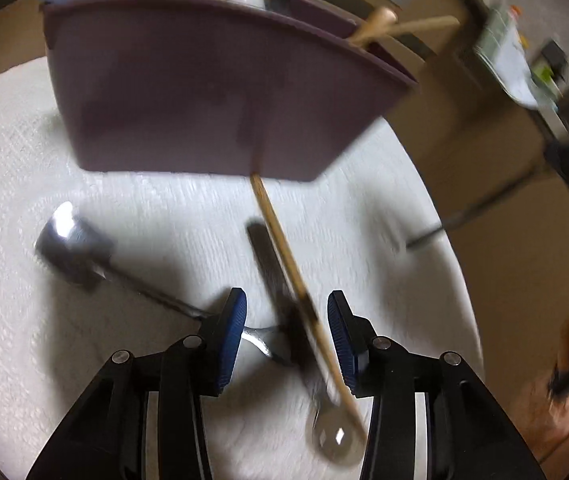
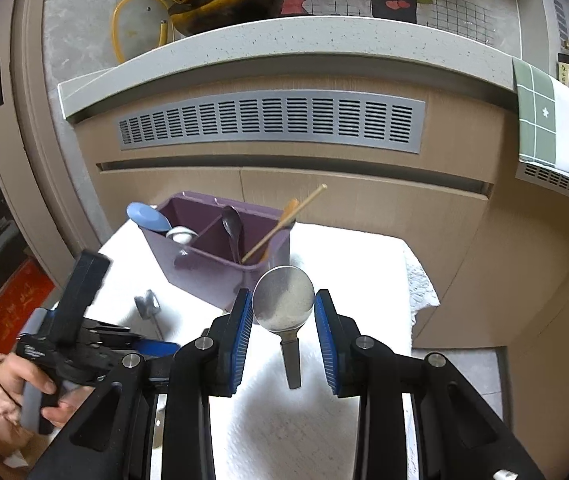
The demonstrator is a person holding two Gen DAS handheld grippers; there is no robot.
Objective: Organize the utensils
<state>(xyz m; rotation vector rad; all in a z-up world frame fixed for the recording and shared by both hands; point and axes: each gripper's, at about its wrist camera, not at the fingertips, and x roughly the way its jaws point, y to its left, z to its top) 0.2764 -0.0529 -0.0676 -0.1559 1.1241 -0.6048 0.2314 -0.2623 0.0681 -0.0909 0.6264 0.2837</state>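
A purple utensil holder (image 2: 220,256) stands on a white towel (image 2: 348,264) spread over the tabletop, in front of a beige cabinet with a grey vent grille (image 2: 272,120). Its compartments hold a blue spatula (image 2: 146,216), a white ladle (image 2: 180,234), a dark spoon (image 2: 232,224) and wooden chopsticks (image 2: 284,220) leaning out at the corner.

Just in front of the holder, the right claw (image 2: 283,312) grasps a steel spoon (image 2: 283,300) by the edges of its bowl, handle hanging down above the towel.

To the holder's near side, the left claw (image 1: 287,340) hovers released, its blue pads apart and pressing on nothing. Between them on the towel lie a wooden chopstick (image 1: 280,240), one end touching the holder's base, and a dark flat utensil (image 1: 264,252) beside it; a shiny spoon bowl (image 1: 334,436) lies below. A metal scoop (image 1: 70,248) rests on the towel left of them. The view is motion-blurred. A hand (image 2: 24,384) in a pink sleeve grips the left tool.
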